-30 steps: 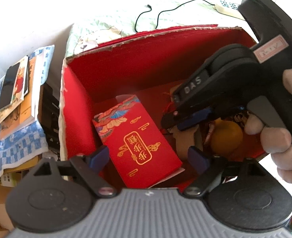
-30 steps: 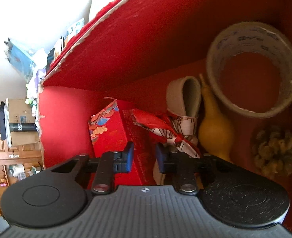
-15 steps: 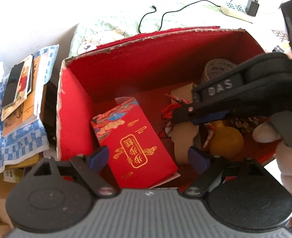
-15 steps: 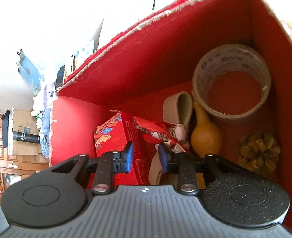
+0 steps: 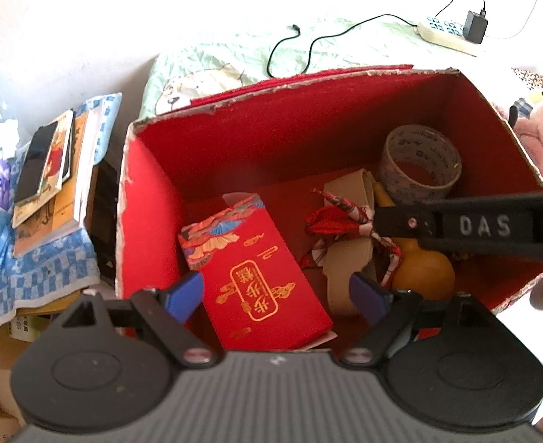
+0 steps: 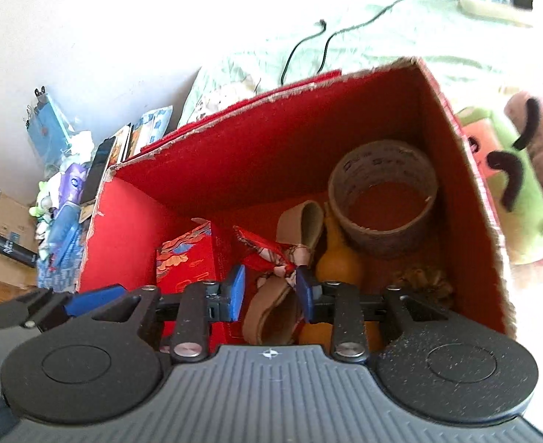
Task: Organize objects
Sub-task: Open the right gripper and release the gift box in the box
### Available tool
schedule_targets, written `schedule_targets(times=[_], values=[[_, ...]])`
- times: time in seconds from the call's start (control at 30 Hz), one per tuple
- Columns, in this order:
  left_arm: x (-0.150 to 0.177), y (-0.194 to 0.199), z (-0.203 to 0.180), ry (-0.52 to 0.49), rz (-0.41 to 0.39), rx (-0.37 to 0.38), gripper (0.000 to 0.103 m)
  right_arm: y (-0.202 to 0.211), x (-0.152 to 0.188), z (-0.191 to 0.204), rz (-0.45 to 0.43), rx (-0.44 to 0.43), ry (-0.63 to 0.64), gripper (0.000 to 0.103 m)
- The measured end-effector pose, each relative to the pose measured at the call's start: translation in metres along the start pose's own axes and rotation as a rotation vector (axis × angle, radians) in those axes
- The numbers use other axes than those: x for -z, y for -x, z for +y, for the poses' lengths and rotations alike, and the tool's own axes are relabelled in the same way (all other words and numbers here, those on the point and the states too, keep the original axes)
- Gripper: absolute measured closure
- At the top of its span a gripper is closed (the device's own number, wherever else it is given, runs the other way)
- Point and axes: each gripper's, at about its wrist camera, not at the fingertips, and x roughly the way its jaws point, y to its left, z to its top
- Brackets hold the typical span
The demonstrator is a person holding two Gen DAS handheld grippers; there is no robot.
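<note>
The right gripper (image 6: 269,293) hangs over the near rim of the open red cardboard box (image 6: 308,136), its blue pads parted with nothing between them; the knotted red-and-white patterned fabric ribbon (image 6: 275,254) lies just beyond the tips, on the box floor. The left gripper (image 5: 277,289) hovers over the near left of the box, spread wide and empty, above the flat red paper envelope with gold print (image 5: 260,280).

The ribbon looks soft and light; it would likely crumple, so the knot at its middle seems the surest place to pinch. It is draped across a curled beige strap (image 6: 301,221), which could lift with it. Just right of it stands a smooth yellow-orange gourd (image 6: 339,265), probably hard and slippery. Further right are a wide roll of brown packing tape (image 6: 382,206) and a dried pine cone (image 6: 424,282), likely brittle.

The box sits on a pale green bedsheet (image 5: 345,44) with a black cable (image 5: 308,42) and a white power strip (image 5: 444,33) beyond. Stacked books (image 5: 50,184) lie to the left.
</note>
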Motion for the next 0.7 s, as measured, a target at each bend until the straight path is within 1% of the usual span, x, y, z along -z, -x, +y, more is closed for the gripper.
schedule_targets(times=[0.13, 0.33, 0.6, 0.7], values=[[0.000, 0.004, 0.002, 0.002, -0.023, 0.001, 0.017, 0.008, 0.004, 0.002, -0.043, 0.054, 0.031, 0.067], [0.000, 0.007, 0.005, 0.016, -0.034, 0.004, 0.016, 0.018, 0.009, 0.006, -0.097, 0.124, 0.056, 0.066], [-0.003, 0.005, 0.003, 0.018, -0.033, -0.009, 0.016, 0.026, 0.008, 0.006, -0.131, 0.157, 0.068, 0.065], [-0.006, 0.006, 0.004, 0.032, -0.038, 0.001, 0.016, 0.029, 0.006, 0.003, -0.135, 0.161, 0.072, 0.066]])
